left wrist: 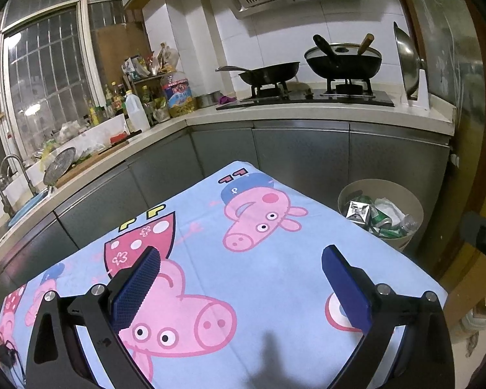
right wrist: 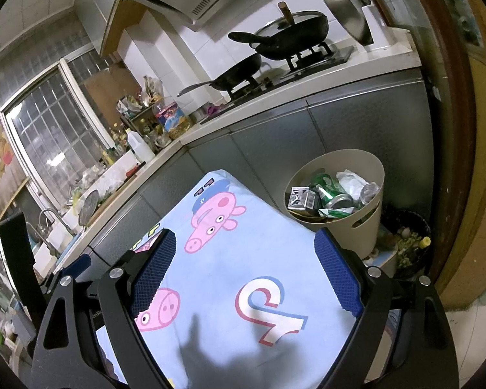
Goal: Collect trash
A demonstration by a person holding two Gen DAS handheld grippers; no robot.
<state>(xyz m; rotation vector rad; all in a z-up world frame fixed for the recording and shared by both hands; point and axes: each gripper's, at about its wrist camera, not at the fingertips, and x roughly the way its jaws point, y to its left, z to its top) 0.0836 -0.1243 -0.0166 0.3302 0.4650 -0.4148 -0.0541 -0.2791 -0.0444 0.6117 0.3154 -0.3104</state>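
Left tool (left wrist: 239,261): we hold it spread wide, nothing between its pads.
Right tool (right wrist: 244,246): ours gapes too, empty.
Trash bin (right wrist: 366,223): at 1 o'clock off the counter (right wrist: 275,259), holding green cans (right wrist: 329,193), a carton, crumpled paper.
Writing: the cloth shows "PP" and cap numeral "2"; can labels unreadable.

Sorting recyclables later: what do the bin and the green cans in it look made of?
The bin looks like matte beige plastic: smooth moulded wall with a cut-out handle slot. The green cans look like thin metal, probably aluminium: shiny silver ends, printed glossy sides, some dented.
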